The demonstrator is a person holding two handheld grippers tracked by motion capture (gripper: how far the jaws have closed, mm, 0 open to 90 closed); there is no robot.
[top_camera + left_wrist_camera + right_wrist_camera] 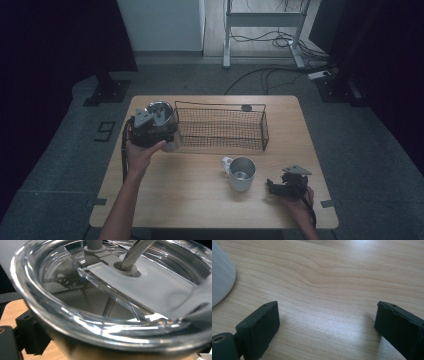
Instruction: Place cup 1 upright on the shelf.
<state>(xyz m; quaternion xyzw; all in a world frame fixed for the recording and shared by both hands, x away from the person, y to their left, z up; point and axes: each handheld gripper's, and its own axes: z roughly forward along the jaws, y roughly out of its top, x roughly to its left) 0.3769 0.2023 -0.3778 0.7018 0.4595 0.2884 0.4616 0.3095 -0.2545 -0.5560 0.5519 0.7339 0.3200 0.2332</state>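
Observation:
A steel tumbler [169,144] with a clear lid [75,302] and a metal straw [132,252] stands at the table's left, just beside the wire basket [220,128]. My left gripper [149,131] is shut on the tumbler's body just under the lid. One black finger [27,335] presses against its side. A white metal mug [242,173] stands upright at the front right of the table, with its handle to the left. My right gripper [272,187] rests low over bare wood to the mug's right. It is open [327,322], with nothing between its fingers, and the mug's side [219,272] shows at the left.
The wire basket holds nothing and spans the back middle of the wooden table [200,190]. A small dark round object [246,107] lies behind the basket. Cables and a desk frame [260,20] are on the floor beyond.

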